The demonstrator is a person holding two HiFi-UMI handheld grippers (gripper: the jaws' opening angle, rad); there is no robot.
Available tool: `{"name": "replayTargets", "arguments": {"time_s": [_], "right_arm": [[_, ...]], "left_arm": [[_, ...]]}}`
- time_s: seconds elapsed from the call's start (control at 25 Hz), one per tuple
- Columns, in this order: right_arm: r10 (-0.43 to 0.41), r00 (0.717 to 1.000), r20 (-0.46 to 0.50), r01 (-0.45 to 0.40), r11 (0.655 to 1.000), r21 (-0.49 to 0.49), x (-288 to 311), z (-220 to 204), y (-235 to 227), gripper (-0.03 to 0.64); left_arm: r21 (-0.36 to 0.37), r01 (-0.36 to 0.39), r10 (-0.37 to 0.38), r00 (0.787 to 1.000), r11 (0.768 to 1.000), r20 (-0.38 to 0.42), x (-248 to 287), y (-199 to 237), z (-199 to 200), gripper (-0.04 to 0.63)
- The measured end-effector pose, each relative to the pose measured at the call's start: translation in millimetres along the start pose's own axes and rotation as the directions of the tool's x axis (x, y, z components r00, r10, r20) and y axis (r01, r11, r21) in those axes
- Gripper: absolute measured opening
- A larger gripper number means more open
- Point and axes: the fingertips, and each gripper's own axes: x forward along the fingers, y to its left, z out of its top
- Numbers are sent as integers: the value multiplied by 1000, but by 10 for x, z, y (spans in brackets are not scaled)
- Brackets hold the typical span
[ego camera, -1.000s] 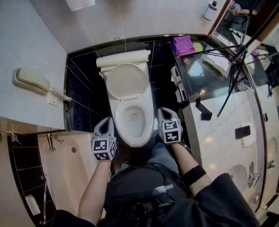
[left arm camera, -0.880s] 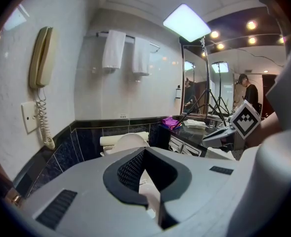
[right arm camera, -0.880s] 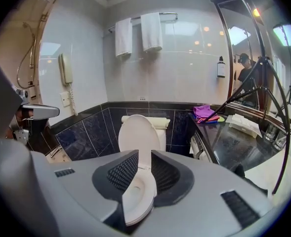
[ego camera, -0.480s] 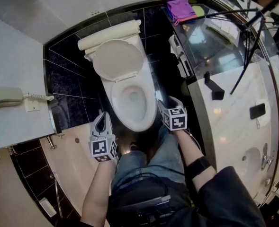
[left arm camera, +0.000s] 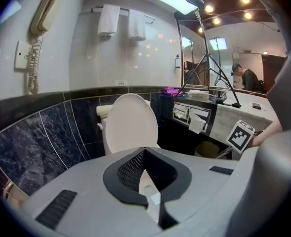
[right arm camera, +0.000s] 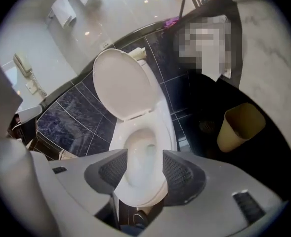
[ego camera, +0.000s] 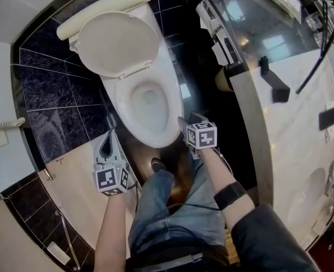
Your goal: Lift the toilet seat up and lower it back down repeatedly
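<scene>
The white toilet's seat and lid stand raised together against the tank, leaving the bowl bare. My left gripper hangs low at the bowl's front left, apart from it. Its pads meet at the tips with nothing between them, and the left gripper view shows the raised lid beyond them. My right gripper is at the bowl's front right. Its jaws have just been opening and now stand wide. They grip nothing, and the bowl's front rim shows through the gap.
A tan wastebasket stands on the dark floor right of the toilet, under the marble vanity counter. A bathtub edge lies to the left. A wall phone and towels hang above. The person's legs stand before the bowl.
Both grippers have dropped lower beside the bowl's front and the view has tilted down. The right gripper has rolled and its jaws have spread. Seat and lid stay raised.
</scene>
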Motion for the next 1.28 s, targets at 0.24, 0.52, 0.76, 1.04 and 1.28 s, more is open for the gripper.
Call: {"name": "replayTargets", "arguments": {"time_s": [0.24,0.52,0.76,1.04,1.28], "right_arm": [[39,999,-15,-36,985,170,521,-422,-338,244],[108,994,22,-109,944,313,952,-707,-600,192],[157,987,25,-155,922,355,1237,-908,-605,184],[155,988,-7,-141,918,371,1427,-1029,-612,156],[167,986,5,-155,899,409,1429,-1053,-635,150]], "left_arm": [[7,7,-7,999,1000,-43,251,-103,-452,0],[19,38,-36,997,999,-64,501,-254,-812,0],[26,47,-45,995,999,-92,587,-267,-947,0],[24,29,-26,993,999,-117,598,-136,-1089,0],[4,25,-24,991,1000,-134,630,-128,-1183,0]]}}
